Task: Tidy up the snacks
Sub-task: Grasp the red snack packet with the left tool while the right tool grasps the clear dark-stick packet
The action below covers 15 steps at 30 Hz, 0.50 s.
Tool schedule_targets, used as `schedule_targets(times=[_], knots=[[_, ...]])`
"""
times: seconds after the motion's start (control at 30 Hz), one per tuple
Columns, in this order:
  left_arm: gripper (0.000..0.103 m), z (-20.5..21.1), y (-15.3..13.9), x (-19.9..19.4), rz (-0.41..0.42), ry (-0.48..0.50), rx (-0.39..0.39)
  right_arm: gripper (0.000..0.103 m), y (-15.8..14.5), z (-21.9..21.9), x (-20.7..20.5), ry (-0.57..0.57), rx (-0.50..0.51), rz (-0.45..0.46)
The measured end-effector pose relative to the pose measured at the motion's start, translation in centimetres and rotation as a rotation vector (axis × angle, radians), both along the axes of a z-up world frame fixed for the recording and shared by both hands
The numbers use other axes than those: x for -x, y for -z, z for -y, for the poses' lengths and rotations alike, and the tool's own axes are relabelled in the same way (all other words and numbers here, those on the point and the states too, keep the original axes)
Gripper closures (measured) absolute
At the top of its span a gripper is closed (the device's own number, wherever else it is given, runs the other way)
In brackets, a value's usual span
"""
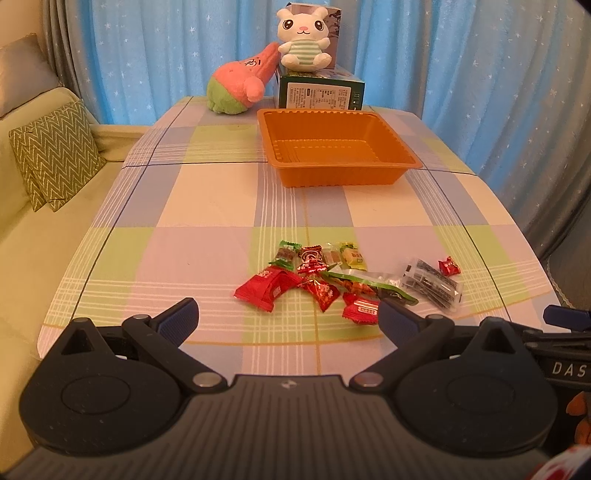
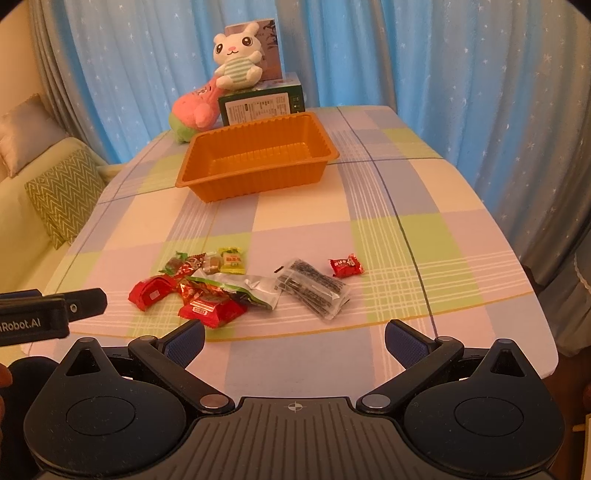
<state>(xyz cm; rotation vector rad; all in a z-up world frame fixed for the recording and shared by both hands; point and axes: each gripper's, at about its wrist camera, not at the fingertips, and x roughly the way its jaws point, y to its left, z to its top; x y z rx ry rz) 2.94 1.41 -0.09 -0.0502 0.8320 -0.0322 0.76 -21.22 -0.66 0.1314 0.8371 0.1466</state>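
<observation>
- Two grippers hover above the near edge of the table (image 1: 207,206), both well short of the orange tray (image 1: 332,147) that serves as reference.
- Left gripper (image 1: 288,317): its blue-padded fingers (image 1: 181,317) stand wide apart and hold nothing; the snack pile shows in the gap between them.
- Right gripper (image 2: 293,339): jaws likewise spread wide, nothing between them, bare tablecloth just ahead.
- Orange tray: sits toward the far half of the table, upright, ribbed walls, nothing inside it.
- Snack pile (image 1: 321,280): a loose cluster of wrapped pieces on the cloth, well apart from the tray on its near side. Red wrappers, green ones and one yellow one overlap or touch.
- Long green-edged packet (image 1: 369,286): lies across the pile's near part, partly over the red wrappers.
- Clear packet of dark sticks (image 1: 432,284): just beside the pile, tray-near side, tilted.
- Small red candy (image 1: 449,266): alone, beside the clear packet, apart from the cluster.
- Green box (image 1: 321,92): directly behind the tray, at the table's far edge.
- White plush rabbit (image 1: 304,35): seated on the green box.
- Pink-and-green plush (image 1: 236,85): lies beside the green box, behind the tray's far corner.
- Blue curtain (image 1: 166,48): backdrop beyond the tray.
- Sofa with zigzag cushion (image 1: 55,151): off the table's side, level with the tray.
</observation>
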Motion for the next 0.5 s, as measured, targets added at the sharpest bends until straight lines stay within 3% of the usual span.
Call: schedule_targets(times=[0.23, 0.5], knots=[[0.001, -2.5, 0.9, -2.3, -0.019, 0.009, -0.003, 0.0, 1.2, 0.0, -1.7, -0.006, -0.009, 0.004], [0.008, -5.0, 4.4, -5.5, -0.066, 0.083, -0.031, 0.0, 2.6, -0.1, -4.2, -0.025, -0.013, 0.011]])
